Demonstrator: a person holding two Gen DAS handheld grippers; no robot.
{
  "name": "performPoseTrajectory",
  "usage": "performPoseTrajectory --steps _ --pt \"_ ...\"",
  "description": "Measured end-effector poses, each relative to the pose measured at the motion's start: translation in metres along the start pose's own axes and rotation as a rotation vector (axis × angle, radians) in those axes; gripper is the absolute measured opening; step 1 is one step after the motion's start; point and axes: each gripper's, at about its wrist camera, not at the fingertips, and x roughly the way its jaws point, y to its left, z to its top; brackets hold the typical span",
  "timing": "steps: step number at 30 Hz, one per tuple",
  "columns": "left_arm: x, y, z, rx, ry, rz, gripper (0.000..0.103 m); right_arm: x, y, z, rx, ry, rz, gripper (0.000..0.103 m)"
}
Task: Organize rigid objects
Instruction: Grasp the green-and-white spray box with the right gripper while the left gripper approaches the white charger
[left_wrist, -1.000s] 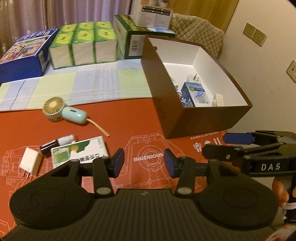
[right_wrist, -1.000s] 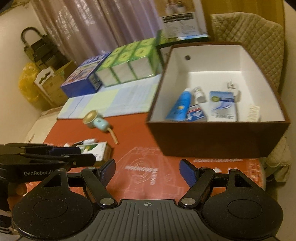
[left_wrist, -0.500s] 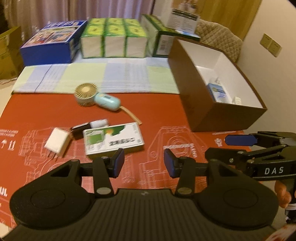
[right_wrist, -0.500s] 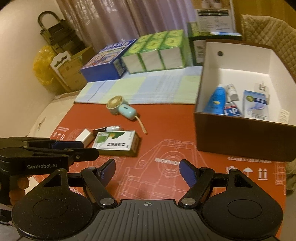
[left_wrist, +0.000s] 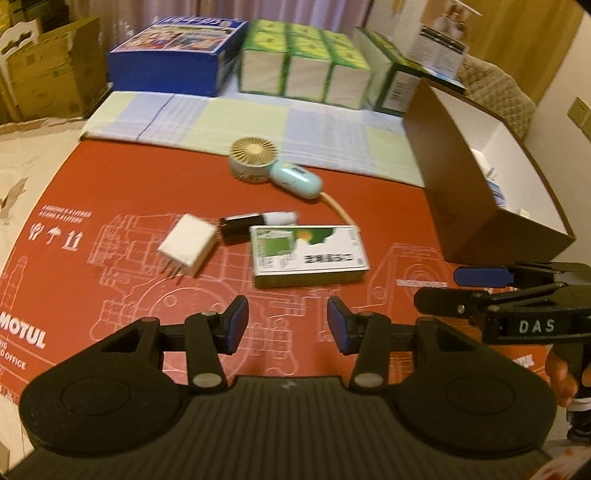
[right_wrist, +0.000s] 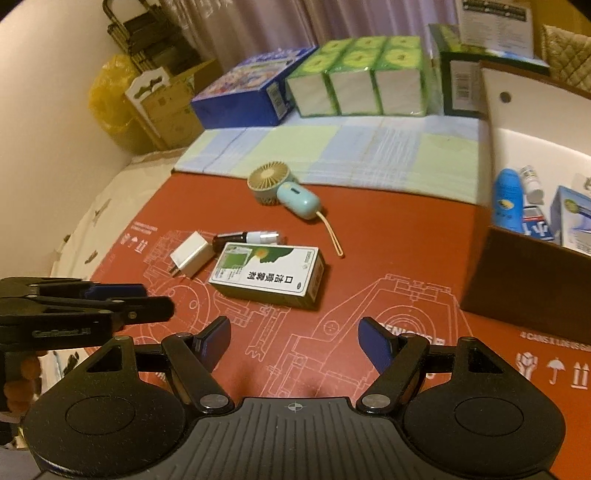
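Red mat (left_wrist: 122, 192) with white line drawings carries four loose things near its middle: a green-and-white carton (left_wrist: 308, 255) lying flat, printed with Chinese characters and a small barcode-like panel; a white plug (left_wrist: 187, 245) with its prongs toward the camera, just left of the carton; a small vial (left_wrist: 258, 223) with a dark body and white cap, lying along the carton's far edge; and a hand fan (left_wrist: 273, 165) with a beige grille, pale blue handle and tan loop strap, farther back. At the right stands the brown box (left_wrist: 436, 162), white inside, already holding a blue bottle (right_wrist: 508, 201), a little white bottle (right_wrist: 531, 181) and blue-and-white packets (right_wrist: 570, 218). The mat reads "MOTUL" at the left edge and "INGENIOUS" near the box. Left gripper (left_wrist: 288, 325) hangs over the mat just short of the carton, jaws apart and holding nothing. Right gripper (right_wrist: 295, 341) is likewise spread wide and empty; its side reads "DAS" from the left camera.
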Motion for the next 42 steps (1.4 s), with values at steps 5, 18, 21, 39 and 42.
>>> performPoseTrajectory --steps 5,18,21,39,42 --pt "0.004 0.018 -0.005 -0.023 0.0 0.046 0.042 0.024 0.0 0.007 -0.01 0.014 -0.007 0.073" --pt "0.023 0.06 -0.006 -0.074 0.011 0.13 0.042 0.078 0.011 0.044 -0.107 -0.009 0.031 0.063" --pt "0.026 0.069 -0.005 -0.084 0.015 0.14 0.042 0.09 0.011 0.051 -0.115 -0.007 0.03 0.058" --pt "0.044 0.082 -0.001 -0.06 0.066 0.121 0.042 0.112 -0.004 0.041 -0.072 0.089 0.097 0.05" --pt "0.045 0.08 -0.001 -0.049 0.068 0.111 0.042 0.103 0.003 0.025 -0.085 0.123 0.122 0.05"
